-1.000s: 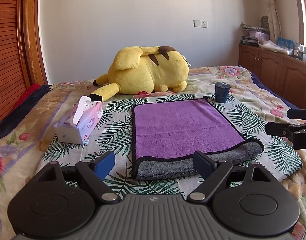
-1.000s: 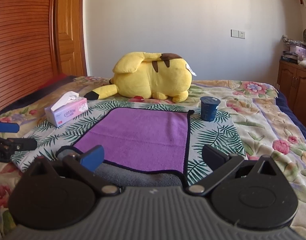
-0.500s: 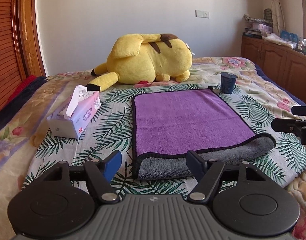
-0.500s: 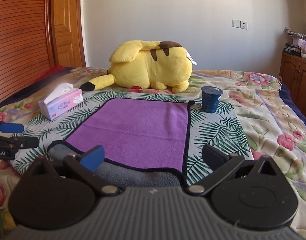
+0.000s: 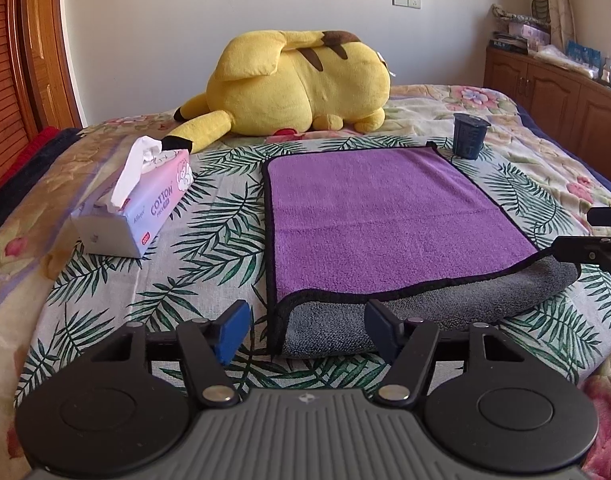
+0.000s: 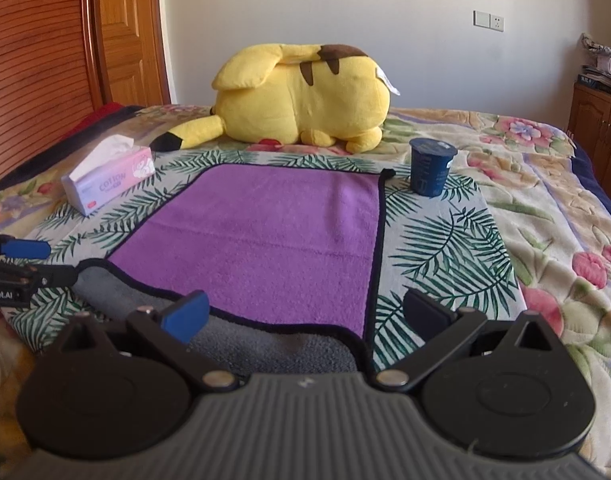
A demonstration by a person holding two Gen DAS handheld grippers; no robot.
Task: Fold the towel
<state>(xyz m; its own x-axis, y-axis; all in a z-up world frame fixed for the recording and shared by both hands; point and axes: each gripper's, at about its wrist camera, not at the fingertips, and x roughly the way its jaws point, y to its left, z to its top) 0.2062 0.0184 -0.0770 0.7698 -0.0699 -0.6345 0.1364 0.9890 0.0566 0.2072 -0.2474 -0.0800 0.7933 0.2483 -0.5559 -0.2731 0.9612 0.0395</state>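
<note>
A purple towel with black trim and a grey underside lies on the bed, folded once, the fold at its near edge. It also shows in the right wrist view. My left gripper is open and empty, its fingers straddling the towel's near left corner. My right gripper is open and empty, straddling the near right corner. Each gripper shows at the edge of the other's view: the right one and the left one.
A yellow plush toy lies beyond the towel. A pink tissue box sits left of it. A dark blue cup stands at the towel's far right corner. Wooden cabinets line the right wall.
Both grippers have moved forward and lower toward the towel's near folded edge. The towel has not moved.
</note>
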